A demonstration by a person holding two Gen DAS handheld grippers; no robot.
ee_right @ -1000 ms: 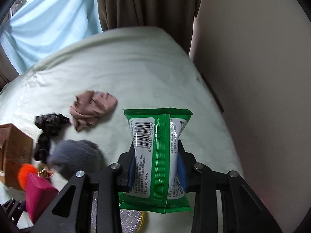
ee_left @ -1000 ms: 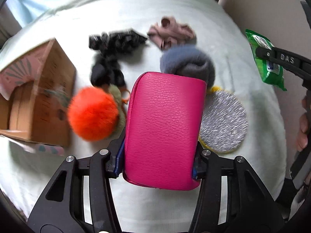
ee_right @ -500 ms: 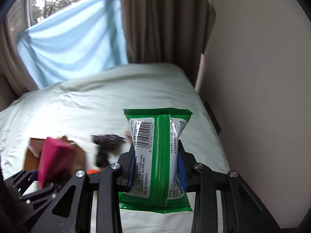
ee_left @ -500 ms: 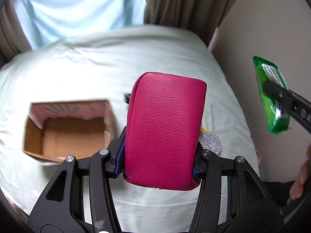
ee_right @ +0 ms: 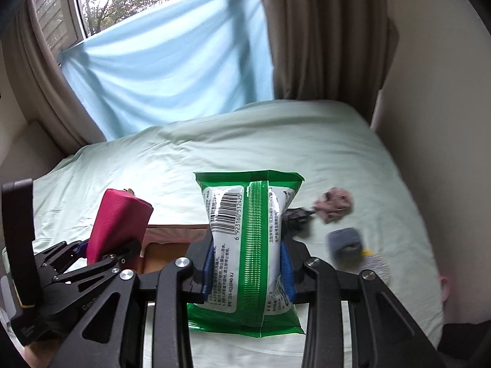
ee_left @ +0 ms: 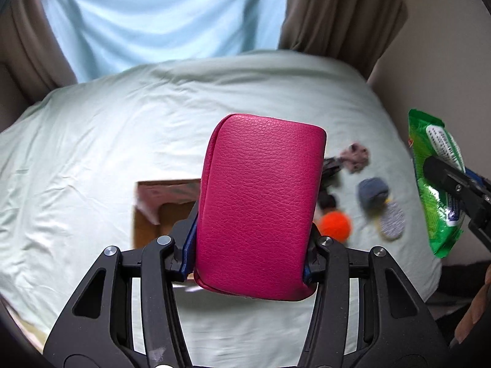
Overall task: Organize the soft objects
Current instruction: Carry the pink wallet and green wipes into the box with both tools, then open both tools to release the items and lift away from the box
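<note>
From my left wrist camera, my left gripper [ee_left: 250,253] is clamped on one bright pink, pebbled-leather pouch [ee_left: 257,205], held upright above the pale green bedsheet [ee_left: 101,141]. The pouch hides most of one open brown cardboard box [ee_left: 153,211] on the sheet; only its left part shows. To the right lie five small soft things, all blurred: one orange pompom [ee_left: 335,225], one grey-blue fluffy ball [ee_left: 373,190], one silvery glitter disc [ee_left: 392,224], one dusty-pink fabric scrunchie [ee_left: 356,157], and a black bundle [ee_left: 328,184] half hidden by the pouch. One green plastic wipes packet [ee_left: 435,184] hangs at the right edge.

From my right wrist camera, my right gripper [ee_right: 245,265] is squeezed tight on that green packet [ee_right: 250,245], barcode facing me, held above the sheet [ee_right: 276,141]. It covers much of the box [ee_right: 165,245] and the black bundle [ee_right: 296,214]. The pink pouch [ee_right: 118,230] sits in my left gripper [ee_right: 107,253] at lower left. The scrunchie [ee_right: 334,204], grey ball [ee_right: 345,245] and disc [ee_right: 376,263] are smeared; the pompom is hidden.
</note>
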